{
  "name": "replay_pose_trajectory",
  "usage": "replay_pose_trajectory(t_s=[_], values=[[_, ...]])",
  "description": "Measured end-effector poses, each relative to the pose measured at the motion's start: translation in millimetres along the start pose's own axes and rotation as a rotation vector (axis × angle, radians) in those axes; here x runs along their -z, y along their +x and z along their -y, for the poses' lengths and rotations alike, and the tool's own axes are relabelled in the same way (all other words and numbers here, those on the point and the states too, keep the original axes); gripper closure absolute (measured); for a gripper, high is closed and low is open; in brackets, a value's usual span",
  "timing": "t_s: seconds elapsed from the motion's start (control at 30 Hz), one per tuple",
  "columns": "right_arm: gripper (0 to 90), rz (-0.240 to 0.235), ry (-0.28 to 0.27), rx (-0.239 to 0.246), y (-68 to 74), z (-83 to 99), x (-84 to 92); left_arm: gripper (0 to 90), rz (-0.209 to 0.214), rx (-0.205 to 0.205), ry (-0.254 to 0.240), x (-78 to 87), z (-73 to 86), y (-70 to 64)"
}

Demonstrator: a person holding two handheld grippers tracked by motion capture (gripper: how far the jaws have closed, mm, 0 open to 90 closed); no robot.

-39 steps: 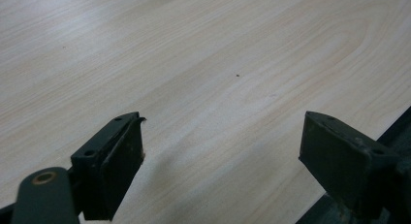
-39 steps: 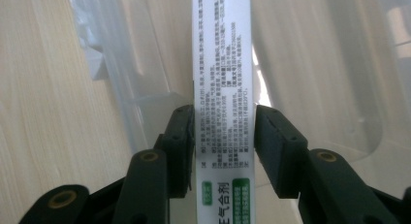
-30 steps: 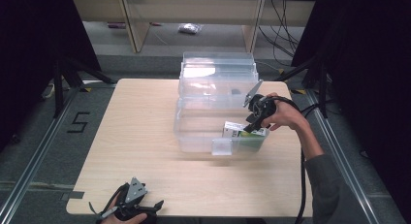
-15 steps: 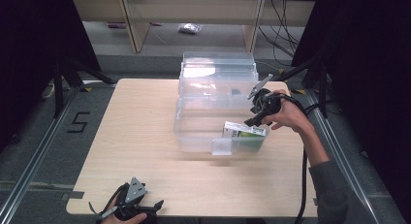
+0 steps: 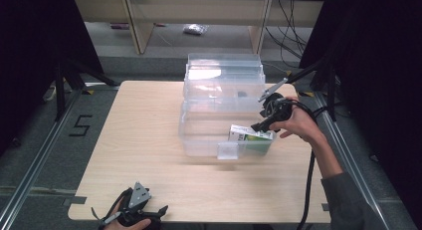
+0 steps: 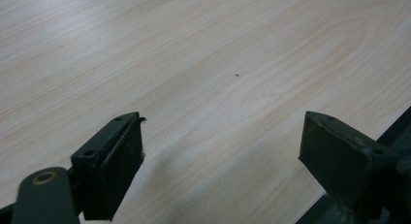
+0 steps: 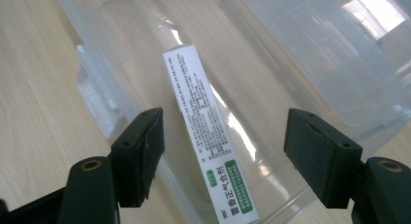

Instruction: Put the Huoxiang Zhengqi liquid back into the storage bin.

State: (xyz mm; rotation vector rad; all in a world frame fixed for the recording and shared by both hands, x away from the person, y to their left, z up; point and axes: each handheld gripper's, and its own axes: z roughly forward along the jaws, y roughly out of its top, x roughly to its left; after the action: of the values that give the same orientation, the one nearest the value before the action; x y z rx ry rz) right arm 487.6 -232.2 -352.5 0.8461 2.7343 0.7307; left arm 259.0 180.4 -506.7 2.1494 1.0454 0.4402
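The right gripper [image 5: 260, 124] has just been opening its fingers, nothing between them, above the box [image 7: 208, 132] lying in the bin [image 5: 199, 140] (lift clear without nudging it), left gripper [image 6: 220, 166] open on the worktop [image 5: 149, 140].

**Black hand-held grippers, grey sleeve**

Each hand carries a black two-jaw gripper. The left gripper [image 5: 133, 214] bears a grey three-cornered plate on top, with small dark holes near its corners, and thin black prongs stick out from its sides. The right gripper [image 5: 263, 124] has a rounded black body, a grey plate set at its far end, and a thick black cable trailing back beside the forearm. Seen close, the jaws are blocky matt-black pads on black arms, each with small screw holes along the edge and a brass-coloured rivet at the pivot. The right forearm wears a dark grey sleeve [image 5: 348, 200], pushed up from the wrist.
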Motion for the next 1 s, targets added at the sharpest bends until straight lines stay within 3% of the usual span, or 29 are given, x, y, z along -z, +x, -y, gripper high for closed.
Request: replay_pose_trajectory(t_s=[0.43, 0.47, 0.63, 0.67, 1.0], values=[[26.5, 0.011, -0.039, -0.010, 7.6, 1.2, 3.9, 15.1, 0.006, 0.003, -0.007, -0.6, 0.1, 0.2], [26.2, 0.007, -0.029, -0.054, 11.1, 1.7, 5.3, 15.1, 0.001, -0.001, 0.000, -0.2, -0.1, 0.1], [25.9, 0.006, -0.056, -0.036, 12.1, 6.5, 4.2, 15.1, 0.001, 0.001, -0.002, -0.4, 0.0, 0.1], [25.5, -0.006, -0.049, -0.089, 16.7, 9.5, 3.6, 15.1, -0.003, -0.002, 0.002, 0.1, 0.0, -0.1], [25.5, 0.000, -0.091, -0.080, 18.7, 17.1, 2.5, 15.1, 0.000, 0.002, -0.002, 0.0, 0.0, -0.2]])
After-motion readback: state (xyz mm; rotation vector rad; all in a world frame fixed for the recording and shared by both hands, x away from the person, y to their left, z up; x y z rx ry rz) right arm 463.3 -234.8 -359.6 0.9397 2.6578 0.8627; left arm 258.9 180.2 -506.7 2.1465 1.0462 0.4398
